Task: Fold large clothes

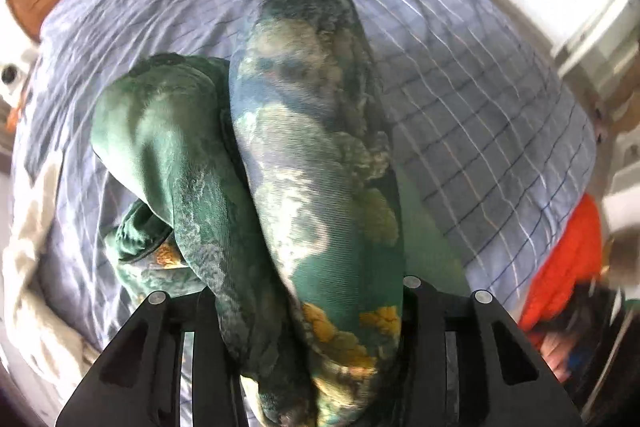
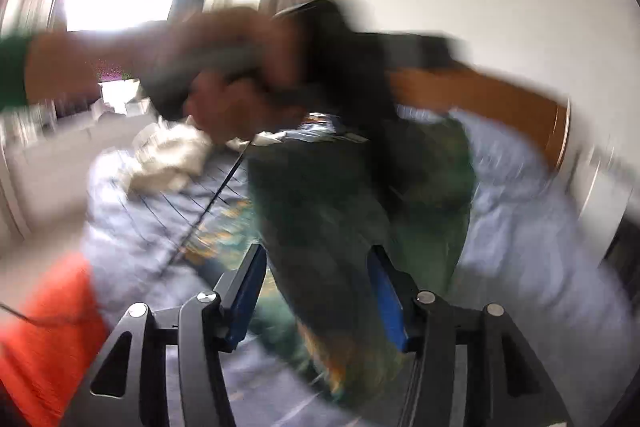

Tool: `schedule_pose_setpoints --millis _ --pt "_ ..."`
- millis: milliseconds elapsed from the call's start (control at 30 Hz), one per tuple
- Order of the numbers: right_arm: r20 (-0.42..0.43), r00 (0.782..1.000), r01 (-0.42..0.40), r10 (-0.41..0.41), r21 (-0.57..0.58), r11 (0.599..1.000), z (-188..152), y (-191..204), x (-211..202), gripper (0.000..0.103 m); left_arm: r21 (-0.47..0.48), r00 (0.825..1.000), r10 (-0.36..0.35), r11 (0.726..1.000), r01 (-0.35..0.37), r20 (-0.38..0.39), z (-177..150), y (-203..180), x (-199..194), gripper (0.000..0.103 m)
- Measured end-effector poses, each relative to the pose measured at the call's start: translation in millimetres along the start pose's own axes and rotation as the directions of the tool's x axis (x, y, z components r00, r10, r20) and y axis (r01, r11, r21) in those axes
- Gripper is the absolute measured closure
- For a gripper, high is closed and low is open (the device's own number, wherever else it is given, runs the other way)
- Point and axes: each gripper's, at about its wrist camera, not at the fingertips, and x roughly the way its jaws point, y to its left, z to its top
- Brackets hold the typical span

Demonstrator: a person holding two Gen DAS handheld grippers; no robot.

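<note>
Green printed garment point(image 1: 304, 187) bunched and clamped in left gripper point(image 1: 308, 311), jaws closed onto the fabric, the rest draping onto blue checked bedsheet point(image 1: 480, 115). Right gripper point(image 2: 316, 291): jaws spread wide, blue pads point(image 2: 248, 291) bare, garment blurred beyond them. Orange cloth point(image 1: 568, 259) at bed edge.

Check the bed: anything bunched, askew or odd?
Yes. The green printed garment hangs bunched and twisted from the left gripper, not spread flat on the checked bedspread. The right gripper is open; that view is motion-blurred.
</note>
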Motion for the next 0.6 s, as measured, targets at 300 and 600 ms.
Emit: schedule_pose_setpoints --millis 300,600 --pt "-0.115 0.991 -0.055 0.071 0.133 0.99 17 -38 54 0.064 -0.243 0.994 -0.096 0.964 0.108 0.061 -65 120 23 0.056" --pt "-0.347 0.905 -0.167 0.246 0.241 0.956 -51 -12 164 0.067 -0.436 0.957 -0.256 0.852 0.29 0.137 -145 172 86 0.045"
